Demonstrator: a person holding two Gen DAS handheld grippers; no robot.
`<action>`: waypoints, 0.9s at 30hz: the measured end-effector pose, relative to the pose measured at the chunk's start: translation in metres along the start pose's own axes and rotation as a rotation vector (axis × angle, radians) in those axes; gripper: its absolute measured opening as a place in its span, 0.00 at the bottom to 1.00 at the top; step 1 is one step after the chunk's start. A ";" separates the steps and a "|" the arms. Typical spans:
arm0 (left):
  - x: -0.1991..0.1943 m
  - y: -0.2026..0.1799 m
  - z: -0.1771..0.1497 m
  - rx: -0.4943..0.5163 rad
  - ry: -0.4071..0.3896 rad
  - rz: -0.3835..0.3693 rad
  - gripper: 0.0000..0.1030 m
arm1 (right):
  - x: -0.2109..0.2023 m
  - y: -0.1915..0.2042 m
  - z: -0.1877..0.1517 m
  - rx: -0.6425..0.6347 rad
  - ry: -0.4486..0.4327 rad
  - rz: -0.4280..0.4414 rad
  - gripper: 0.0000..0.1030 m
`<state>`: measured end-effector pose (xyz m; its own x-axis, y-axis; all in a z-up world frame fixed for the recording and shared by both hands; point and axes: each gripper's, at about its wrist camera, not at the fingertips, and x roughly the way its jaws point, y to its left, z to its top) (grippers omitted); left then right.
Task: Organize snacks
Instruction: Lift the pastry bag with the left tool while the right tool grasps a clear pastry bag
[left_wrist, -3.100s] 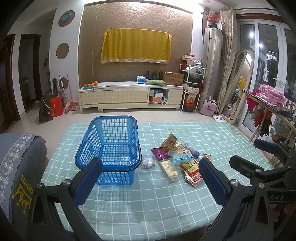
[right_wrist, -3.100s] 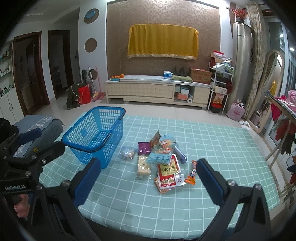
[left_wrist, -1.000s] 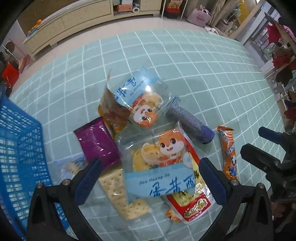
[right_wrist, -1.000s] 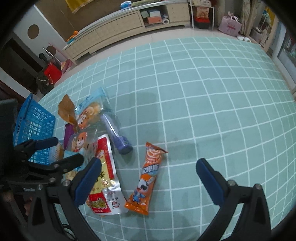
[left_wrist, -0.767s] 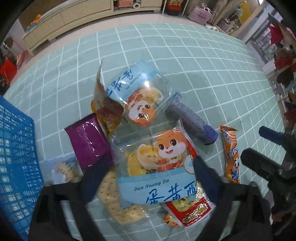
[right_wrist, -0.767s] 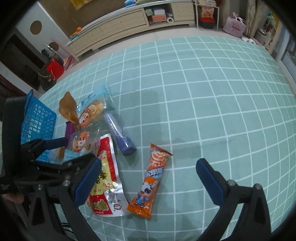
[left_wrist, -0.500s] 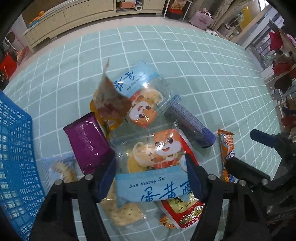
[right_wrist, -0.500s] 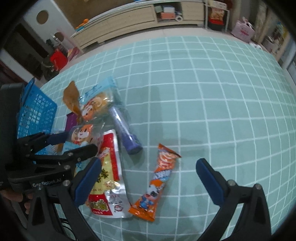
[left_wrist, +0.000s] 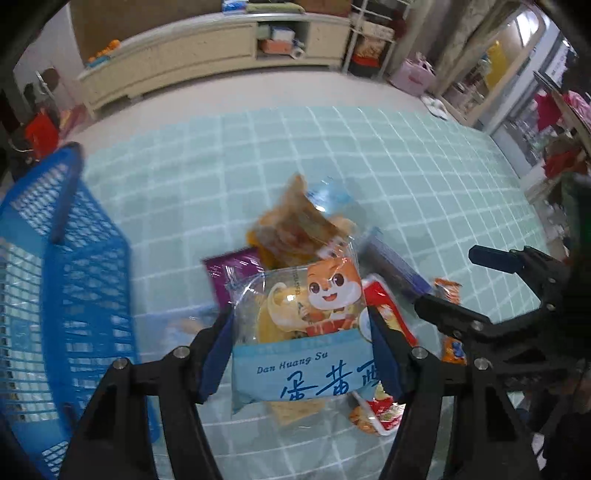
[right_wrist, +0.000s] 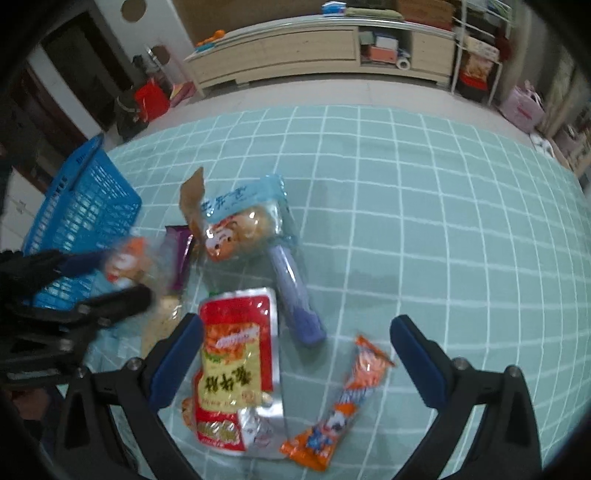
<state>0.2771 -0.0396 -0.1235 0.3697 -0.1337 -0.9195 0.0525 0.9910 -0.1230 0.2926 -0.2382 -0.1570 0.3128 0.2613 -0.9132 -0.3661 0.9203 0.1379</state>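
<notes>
The left gripper (left_wrist: 301, 332) clamps a clear squirrel-printed snack bag (left_wrist: 301, 332) at centre frame; the right gripper (right_wrist: 295, 332) hangs open above an orange snack stick (right_wrist: 343, 398).

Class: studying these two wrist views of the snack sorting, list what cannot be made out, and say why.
- Blue basket interior: left view, cut off by the edge, blurred.
- Cracker pack: left view, mostly hidden by the held egg-yolk pastry bag.
- Left gripper: right view, motion-blurred.
- Orange snack stick: left view, hidden by the right gripper.
</notes>
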 end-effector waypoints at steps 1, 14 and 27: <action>-0.004 0.003 0.003 -0.007 -0.006 0.006 0.63 | 0.004 0.003 0.005 -0.023 0.005 -0.008 0.94; -0.013 0.011 0.024 -0.006 -0.058 0.076 0.63 | 0.053 0.033 0.052 -0.214 0.044 -0.062 0.93; 0.008 0.015 0.027 -0.011 -0.038 0.108 0.63 | 0.083 0.048 0.068 -0.328 0.145 0.016 0.93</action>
<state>0.3063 -0.0257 -0.1228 0.4077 -0.0262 -0.9127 0.0004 0.9996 -0.0285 0.3602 -0.1524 -0.2000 0.1859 0.2092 -0.9600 -0.6389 0.7681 0.0436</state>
